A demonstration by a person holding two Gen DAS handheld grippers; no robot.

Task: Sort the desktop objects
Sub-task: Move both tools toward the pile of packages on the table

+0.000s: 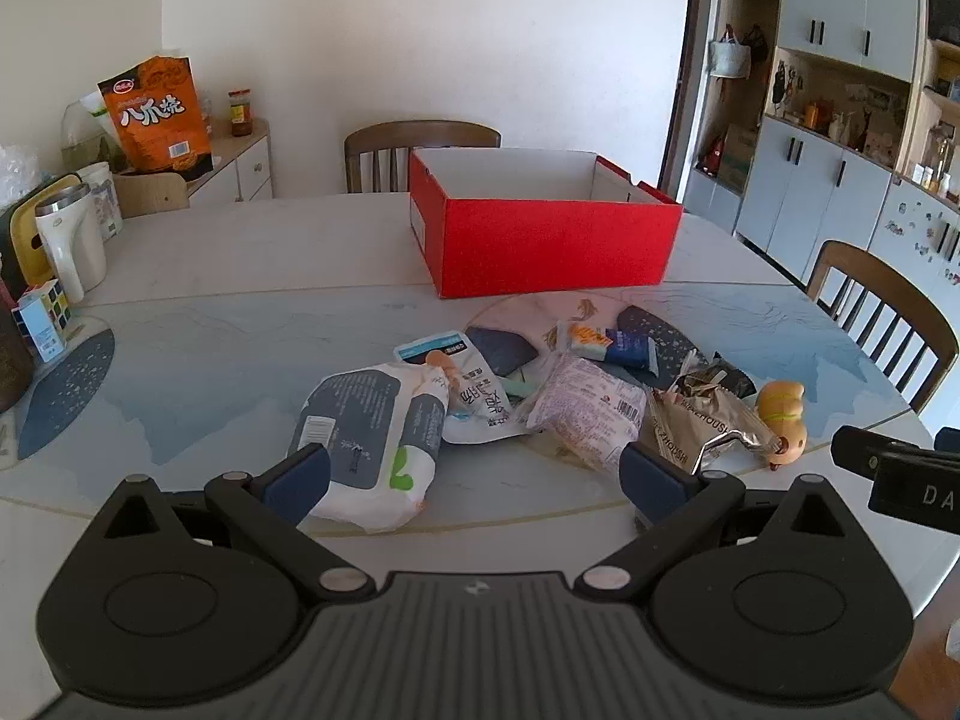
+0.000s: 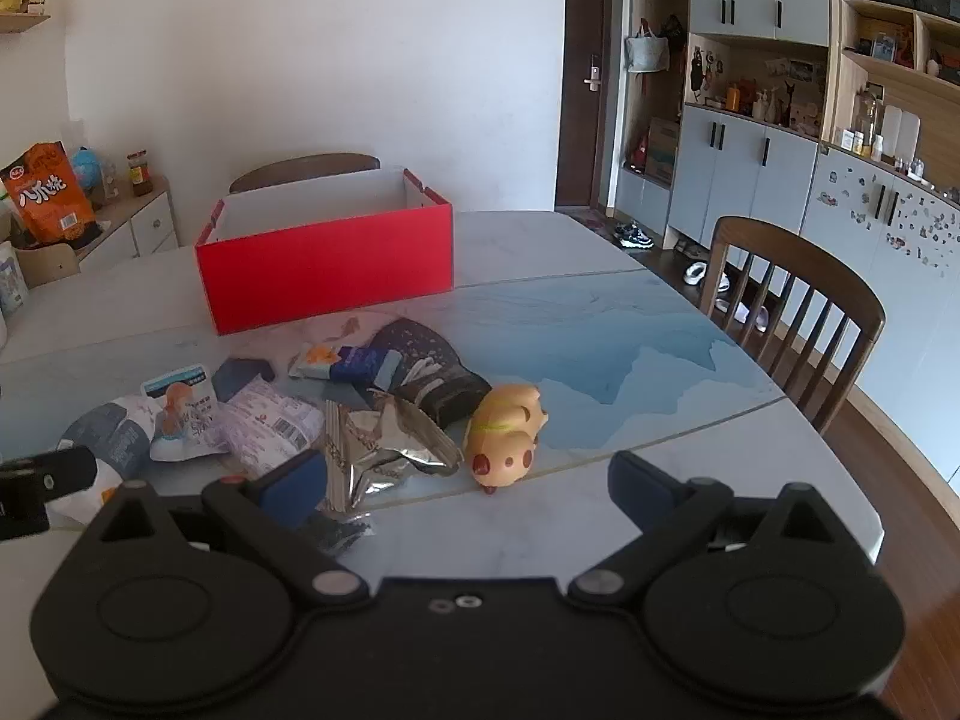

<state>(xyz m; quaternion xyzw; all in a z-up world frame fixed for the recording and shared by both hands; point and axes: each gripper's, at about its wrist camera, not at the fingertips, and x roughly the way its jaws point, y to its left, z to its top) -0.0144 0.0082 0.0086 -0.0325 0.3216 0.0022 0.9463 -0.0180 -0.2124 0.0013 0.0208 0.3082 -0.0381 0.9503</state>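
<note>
Both your grippers are wide open with nothing in them, left (image 1: 474,474) and right (image 2: 468,483), hovering over the desk's (image 1: 240,276) near edge. The snack packs (image 1: 372,438) and toy dog (image 2: 507,435) sit piled mid-desk, and the red box (image 1: 540,240) is behind them toward the far edge.

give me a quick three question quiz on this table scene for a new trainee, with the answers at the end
1. True or false: the red box already holds snack packets.
2. Which item lies nearest the right hand-held gripper? A: toy pig B: white wet-wipes pack C: pink packet
3. Fill in: both the left hand-held gripper and the right one are ____.

Key: 1 false, no packets show inside it. 2 A. 3 open, holding nothing.
</note>
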